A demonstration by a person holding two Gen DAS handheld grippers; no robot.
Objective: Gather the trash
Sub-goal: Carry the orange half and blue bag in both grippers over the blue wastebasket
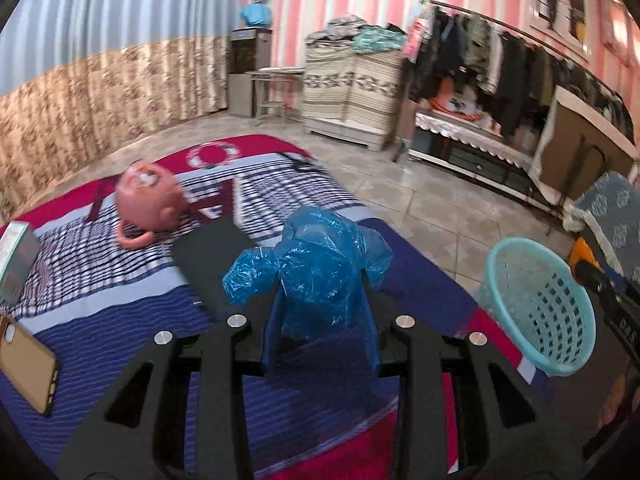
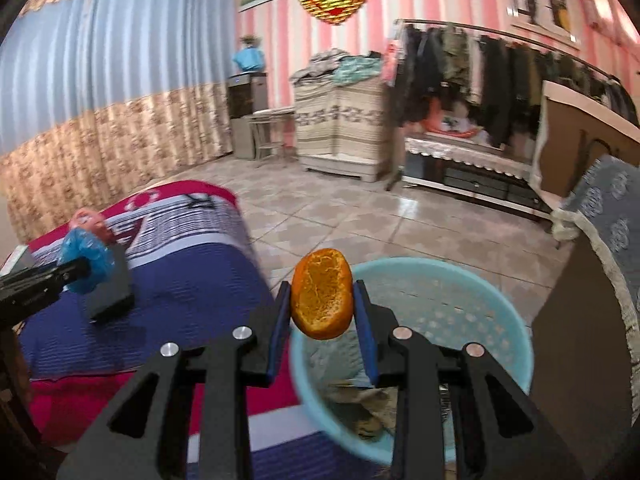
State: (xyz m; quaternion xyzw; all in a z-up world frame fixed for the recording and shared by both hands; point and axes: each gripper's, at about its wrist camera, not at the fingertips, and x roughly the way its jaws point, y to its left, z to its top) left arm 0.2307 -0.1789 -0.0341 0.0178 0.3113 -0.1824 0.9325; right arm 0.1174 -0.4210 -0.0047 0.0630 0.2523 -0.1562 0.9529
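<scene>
The right gripper (image 2: 322, 304) is closed on a piece of orange peel (image 2: 322, 294), pinched between its blue pads with the pale pith facing the camera and its long axis upright. Directly beneath and just beyond it sits the round light-blue perforated plastic basket (image 2: 500, 312) — already holding some crumpled scraps — so the peel hangs over the near-left part of the basket's mouth, and a release looks likely to drop it inside. The left gripper (image 1: 320, 280) is clamped on a crumpled blue plastic bag (image 1: 316, 260), held above the bed with the striped red, white and blue cover (image 1: 120, 320). From that gripper the basket (image 1: 540, 308) lies off to the right and lower, beside the bed's edge — well apart, so the right one is the nearer to it. Farther along the bed lies a pink plastic doll's head (image 1: 148, 204).
</scene>
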